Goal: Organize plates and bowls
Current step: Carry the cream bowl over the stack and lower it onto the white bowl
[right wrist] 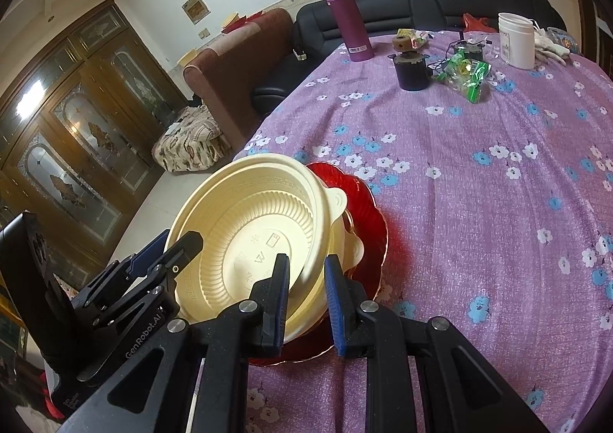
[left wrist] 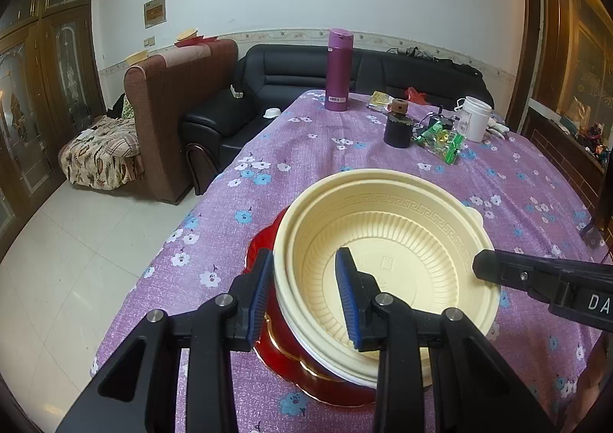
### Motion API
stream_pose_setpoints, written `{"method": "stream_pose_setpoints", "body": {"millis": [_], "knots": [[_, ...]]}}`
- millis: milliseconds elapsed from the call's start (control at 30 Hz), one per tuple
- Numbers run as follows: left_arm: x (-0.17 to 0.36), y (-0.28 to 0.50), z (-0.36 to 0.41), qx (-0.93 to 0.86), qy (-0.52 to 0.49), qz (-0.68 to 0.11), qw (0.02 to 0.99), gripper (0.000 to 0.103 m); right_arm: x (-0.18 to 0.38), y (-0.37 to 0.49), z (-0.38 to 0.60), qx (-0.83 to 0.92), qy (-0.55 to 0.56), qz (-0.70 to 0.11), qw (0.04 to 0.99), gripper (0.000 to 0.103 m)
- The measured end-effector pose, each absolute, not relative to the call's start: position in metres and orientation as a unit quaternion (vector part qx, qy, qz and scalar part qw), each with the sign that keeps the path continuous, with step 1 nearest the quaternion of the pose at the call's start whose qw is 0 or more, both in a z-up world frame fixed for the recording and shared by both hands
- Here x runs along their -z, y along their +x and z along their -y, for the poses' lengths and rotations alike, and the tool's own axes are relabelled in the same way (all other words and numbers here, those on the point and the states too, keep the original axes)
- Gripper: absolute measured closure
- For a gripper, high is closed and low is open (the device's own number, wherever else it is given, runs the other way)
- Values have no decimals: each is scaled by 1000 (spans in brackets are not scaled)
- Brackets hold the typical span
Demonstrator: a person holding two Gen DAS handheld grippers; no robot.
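Cream plastic bowls [left wrist: 387,241] are nested on a red glass plate [left wrist: 277,337] on the purple flowered tablecloth. The top bowl [right wrist: 264,218] is tilted, and a lower bowl's [right wrist: 354,245] tabbed rim shows beneath it. My left gripper [left wrist: 304,251] is shut on the bowl's left wall, one blue pad outside and one inside. My right gripper [right wrist: 307,258] is shut on the top bowl's near-right rim in the same way. Each gripper shows in the other's view: the right gripper [left wrist: 498,270] at the bowl's right rim, the left gripper [right wrist: 178,241] at its left rim.
At the table's far end stand a purple flask [left wrist: 337,69], a black jar [left wrist: 398,128], green packets [left wrist: 440,141] and a white jar [left wrist: 475,118]. The table edge [left wrist: 184,226] drops to the tiled floor just left of the plate. Sofas stand beyond.
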State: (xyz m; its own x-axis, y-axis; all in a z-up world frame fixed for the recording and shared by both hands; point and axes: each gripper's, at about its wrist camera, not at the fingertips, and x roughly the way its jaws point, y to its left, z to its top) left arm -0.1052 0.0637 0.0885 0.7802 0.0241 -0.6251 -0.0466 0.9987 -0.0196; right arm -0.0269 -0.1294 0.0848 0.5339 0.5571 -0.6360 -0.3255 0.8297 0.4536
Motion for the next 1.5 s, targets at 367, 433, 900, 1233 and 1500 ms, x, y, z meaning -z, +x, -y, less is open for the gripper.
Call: {"method": "stream_pose_setpoints", "body": {"millis": [367,433,900,1233,1500], "knots": [[-86,-105,-64,-19,-17,-333,943,71,-82,-28,129,-253,136,-407,867,81],[-87,-105,-64,-18,-17,-333,943,71,-83,-27,128,-253,135,-406,867,81],[-83,-104,-64,-16,-18,-336,941,68,-83,-27,126,-258,126,-405,868,81],[-87,-106,-70,-17,-23,-337,941,62,-84,-24,125,-260,129,-410,865,81],[-90,-108,-66,-14,-21,-339,940,54,-85,-30,135,-260,132,-407,866,81]]}}
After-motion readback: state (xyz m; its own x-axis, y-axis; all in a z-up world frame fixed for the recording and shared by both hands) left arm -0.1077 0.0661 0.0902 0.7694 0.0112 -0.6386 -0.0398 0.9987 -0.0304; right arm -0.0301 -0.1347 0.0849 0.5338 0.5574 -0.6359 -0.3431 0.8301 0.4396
